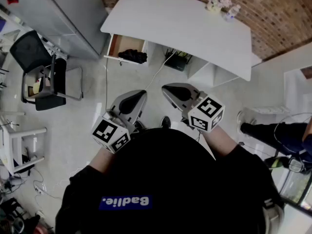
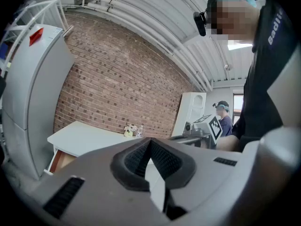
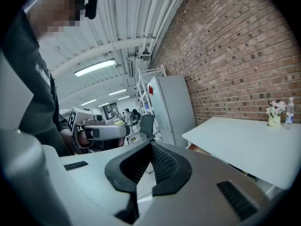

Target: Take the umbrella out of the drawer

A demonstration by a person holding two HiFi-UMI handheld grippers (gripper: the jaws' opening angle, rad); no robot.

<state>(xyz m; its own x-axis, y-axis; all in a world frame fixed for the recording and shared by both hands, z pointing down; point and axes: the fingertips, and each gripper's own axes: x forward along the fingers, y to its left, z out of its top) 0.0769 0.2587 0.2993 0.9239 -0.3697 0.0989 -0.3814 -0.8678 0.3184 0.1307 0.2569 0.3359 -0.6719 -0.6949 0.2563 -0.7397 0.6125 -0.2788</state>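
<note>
A black folded umbrella (image 1: 132, 56) lies in the open wooden drawer (image 1: 122, 44) under the left end of the white desk (image 1: 180, 26). Both grippers are held in front of my chest, well short of the drawer and above the floor. The left gripper (image 1: 141, 94) is shut with nothing between its pads (image 2: 141, 157). My right gripper (image 1: 166, 87) is also shut and empty, its pads (image 3: 162, 164) meeting. In the left gripper view the desk (image 2: 89, 136) and drawer (image 2: 60, 160) show far ahead. In the right gripper view the desk (image 3: 244, 145) is to the right.
A tall grey cabinet (image 1: 63, 13) stands left of the desk, with a black chair (image 1: 41, 72) nearer. Flowers (image 1: 217, 3) and a bottle (image 1: 232, 11) sit on the desk. Cables run over the floor under the desk. Another person (image 1: 273, 130) stands at the right.
</note>
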